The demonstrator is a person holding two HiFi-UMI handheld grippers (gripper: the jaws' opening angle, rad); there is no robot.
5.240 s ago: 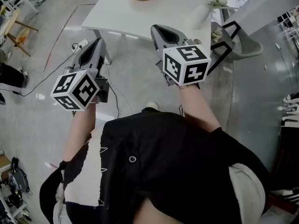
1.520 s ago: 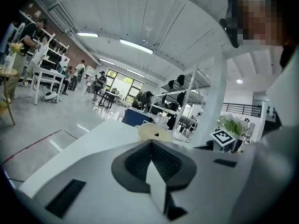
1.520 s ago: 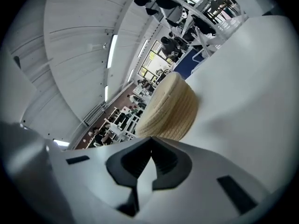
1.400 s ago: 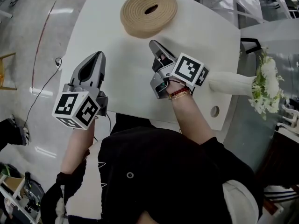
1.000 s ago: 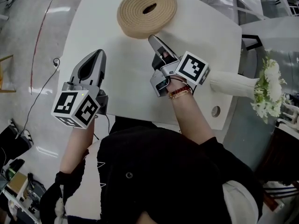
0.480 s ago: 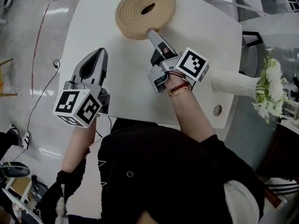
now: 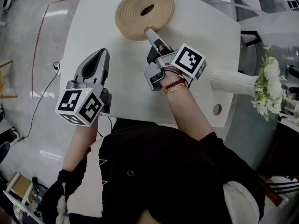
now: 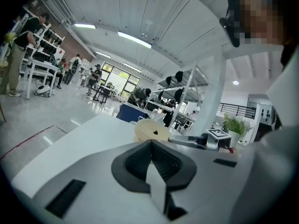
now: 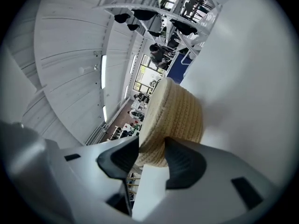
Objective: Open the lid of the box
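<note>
A round woven box (image 7: 131, 18) with a flat lid and a hole in its middle sits at the far side of the white table (image 7: 100, 22). It also shows in the left gripper view as the box (image 8: 148, 129) and fills the right gripper view as the box (image 9: 180, 113). My right gripper (image 7: 148, 31), rolled on its side, reaches the box's near edge. Its jaws are closing, and the woven rim lies between its fingertips (image 9: 152, 146); I see no firm pinch. My left gripper (image 7: 99, 53) hovers over the table's near left part, shut and empty (image 8: 152, 146).
A white vase (image 7: 231, 82) with pale flowers (image 7: 267, 85) lies at the table's right side, close to my right wrist. A small round hole (image 7: 217, 109) is in the tabletop near it. Grey floor with a cable (image 7: 39, 101) lies left of the table.
My right gripper has slid forward across the table until its tips reach the box's near edge. My left gripper has hardly moved.
</note>
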